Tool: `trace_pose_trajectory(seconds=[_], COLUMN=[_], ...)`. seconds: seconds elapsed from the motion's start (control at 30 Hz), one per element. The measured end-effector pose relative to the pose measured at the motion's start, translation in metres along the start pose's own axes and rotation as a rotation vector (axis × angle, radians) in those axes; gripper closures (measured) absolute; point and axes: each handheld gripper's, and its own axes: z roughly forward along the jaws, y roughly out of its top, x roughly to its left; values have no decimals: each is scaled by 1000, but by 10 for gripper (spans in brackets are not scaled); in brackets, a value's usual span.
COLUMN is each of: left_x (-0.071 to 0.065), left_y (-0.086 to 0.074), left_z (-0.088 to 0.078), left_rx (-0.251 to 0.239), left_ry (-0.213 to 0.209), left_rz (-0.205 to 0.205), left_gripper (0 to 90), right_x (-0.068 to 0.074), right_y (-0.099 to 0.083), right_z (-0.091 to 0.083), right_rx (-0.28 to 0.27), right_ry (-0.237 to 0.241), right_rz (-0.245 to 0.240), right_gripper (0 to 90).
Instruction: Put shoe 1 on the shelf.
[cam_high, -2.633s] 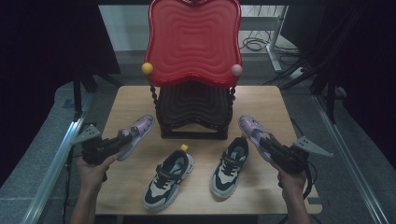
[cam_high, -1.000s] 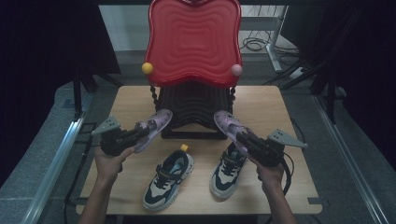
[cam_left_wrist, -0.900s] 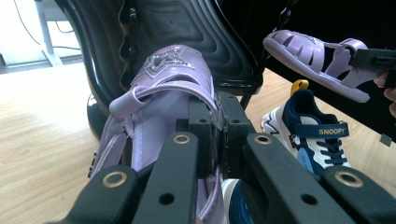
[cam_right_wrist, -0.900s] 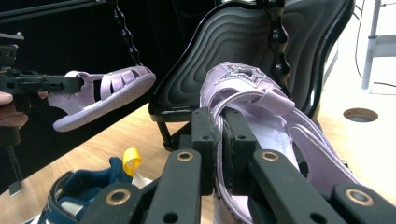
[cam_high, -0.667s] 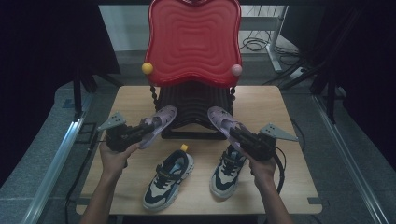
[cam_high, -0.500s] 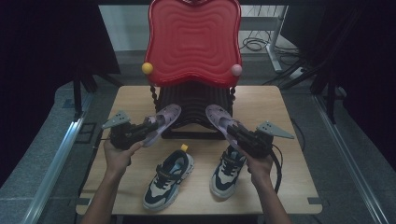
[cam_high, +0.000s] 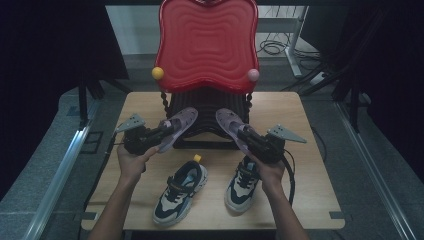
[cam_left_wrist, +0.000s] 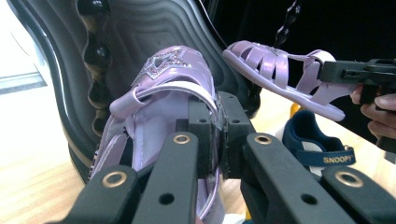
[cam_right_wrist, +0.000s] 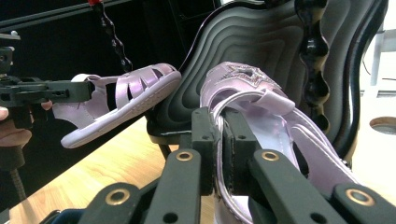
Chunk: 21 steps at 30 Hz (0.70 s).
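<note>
I hold a pair of purple sandals in the air. My left gripper (cam_left_wrist: 217, 126) is shut on the heel strap of the left sandal (cam_left_wrist: 163, 93), its star-trimmed toe close to the ribbed black chair base (cam_left_wrist: 154, 28). My right gripper (cam_right_wrist: 218, 135) is shut on the strap of the right sandal (cam_right_wrist: 247, 93), likewise toe-first at that base. From the high view the left sandal (cam_high: 178, 127) and right sandal (cam_high: 229, 125) angle inward, toes near each other over the base's front edge (cam_high: 207, 145).
A red wavy chair back (cam_high: 207, 45) rises above the black base, with a yellow knob (cam_high: 158, 73) and a pink knob (cam_high: 253, 75). Two navy-and-cream sneakers (cam_high: 180, 192) (cam_high: 242, 182) lie on the wooden table (cam_high: 310, 165) in front of my hands.
Both hands have carried their sandals inward and away from me, from the table's sides to the chair base. The sandals' toes are now much closer together.
</note>
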Motion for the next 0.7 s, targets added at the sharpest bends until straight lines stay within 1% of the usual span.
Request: trace_pose_trajectory(seconds=[0.2,0.23,0.37,0.43,0.6,0.7], left_x=[2,1,2,3,3,3], left_y=[2,3,6,8,11,13], left_z=[4,6,11,14,19,22], left_rx=[0,-2,-2,-4,-15,-16], left_ry=[6,6,5,4,6,6], left_rz=[1,4,4,1,8,11], left_gripper=[862,862,862,861,862,861], right_x=[4,5,7,7,8,8], right_y=[3,4,7,8,11,13], right_z=[7,10,16,18,24,27], right_rx=[1,1,-2,-6,-15,-24], right_ry=[-4,-7,-7,-7,-13,-17], right_rz=[-9,-17,-14,-22,-18,-6], right_gripper=[851,851,851,851,851,851])
